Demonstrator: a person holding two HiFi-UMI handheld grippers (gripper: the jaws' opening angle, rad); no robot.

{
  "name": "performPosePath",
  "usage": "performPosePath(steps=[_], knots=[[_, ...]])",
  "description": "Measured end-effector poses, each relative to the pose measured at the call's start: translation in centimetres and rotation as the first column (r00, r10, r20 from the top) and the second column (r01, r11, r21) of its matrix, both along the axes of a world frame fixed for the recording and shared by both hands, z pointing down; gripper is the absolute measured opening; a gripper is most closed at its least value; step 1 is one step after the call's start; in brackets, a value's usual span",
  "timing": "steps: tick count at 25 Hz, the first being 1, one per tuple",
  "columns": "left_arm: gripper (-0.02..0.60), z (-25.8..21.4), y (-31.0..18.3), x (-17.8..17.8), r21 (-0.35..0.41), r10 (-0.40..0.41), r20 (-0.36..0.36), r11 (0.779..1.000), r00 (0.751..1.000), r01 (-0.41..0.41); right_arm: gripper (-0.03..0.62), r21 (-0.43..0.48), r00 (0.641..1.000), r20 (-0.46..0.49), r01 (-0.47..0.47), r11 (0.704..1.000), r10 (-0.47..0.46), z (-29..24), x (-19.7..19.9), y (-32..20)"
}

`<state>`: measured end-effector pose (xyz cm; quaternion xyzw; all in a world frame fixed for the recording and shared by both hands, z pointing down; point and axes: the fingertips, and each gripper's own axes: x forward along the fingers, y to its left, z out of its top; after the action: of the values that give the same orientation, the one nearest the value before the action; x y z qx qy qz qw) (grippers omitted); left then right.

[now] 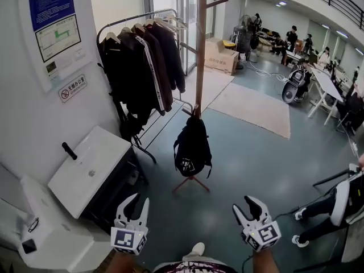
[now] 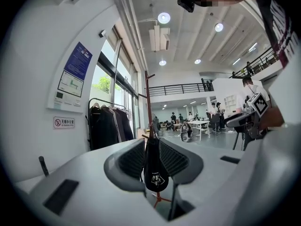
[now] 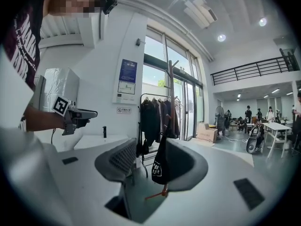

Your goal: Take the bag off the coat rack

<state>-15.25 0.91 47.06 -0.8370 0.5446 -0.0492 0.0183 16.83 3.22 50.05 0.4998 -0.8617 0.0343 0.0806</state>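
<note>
The grey floor (image 1: 244, 169) carries a wooden coat rack (image 1: 201, 50) on splayed feet, with a black bag (image 1: 192, 147) hanging low on its pole. A clothes rail (image 1: 136, 17) stands just beside it, and beige mats (image 1: 256, 107) lie beyond.

**Q:** What is cut off in the head view?
**A:** The rack (image 1: 201, 50) runs past the top edge. A person (image 1: 321, 206) is cropped at the right edge.
**Q:** What is hidden or illegible?
**A:** The bag (image 1: 192, 148) covers the rack's lower pole, and its white print is too small to read. In the right gripper view, one of the fingers (image 3: 190, 166) hides that pole.
</note>
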Motion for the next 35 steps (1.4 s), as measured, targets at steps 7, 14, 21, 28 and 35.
performPosePath(steps=[7, 14, 21, 28, 35], knots=[[0.086, 0.3, -2.1, 2.7, -0.001, -0.034, 0.018, 0.999, 0.999, 0.034, 0.195, -0.015, 0.998, 0.008, 0.056, 0.998, -0.056, 0.7, 2.3, -3.0], [0.086, 0.2, -3.0, 4.7, -0.017, -0.059, 0.028, 0.998, 0.998, 0.059, 0.193, 0.014, 0.993, 0.015, 0.120, 0.993, -0.120, 0.3, 3.0, -5.3], [0.086, -0.1, -3.9, 5.5, -0.007, -0.059, 0.031, 0.998, 0.998, 0.059, 0.192, -0.009, 0.989, 0.034, 0.143, 0.990, -0.143, 1.3, 3.0, -6.1], [0.086, 1.1, -6.3, 5.6, -0.029, -0.045, 0.014, 0.999, 0.999, 0.045, 0.189, -0.036, 0.993, 0.025, 0.119, 0.992, -0.118, 2.0, 3.2, -7.8], [0.086, 0.9, -11.1, 5.8, -0.030, -0.008, 0.003, 1.000, 1.000, 0.008, 0.186, -0.043, 0.996, 0.014, 0.085, 0.996, -0.084, 1.9, 3.1, -11.4]])
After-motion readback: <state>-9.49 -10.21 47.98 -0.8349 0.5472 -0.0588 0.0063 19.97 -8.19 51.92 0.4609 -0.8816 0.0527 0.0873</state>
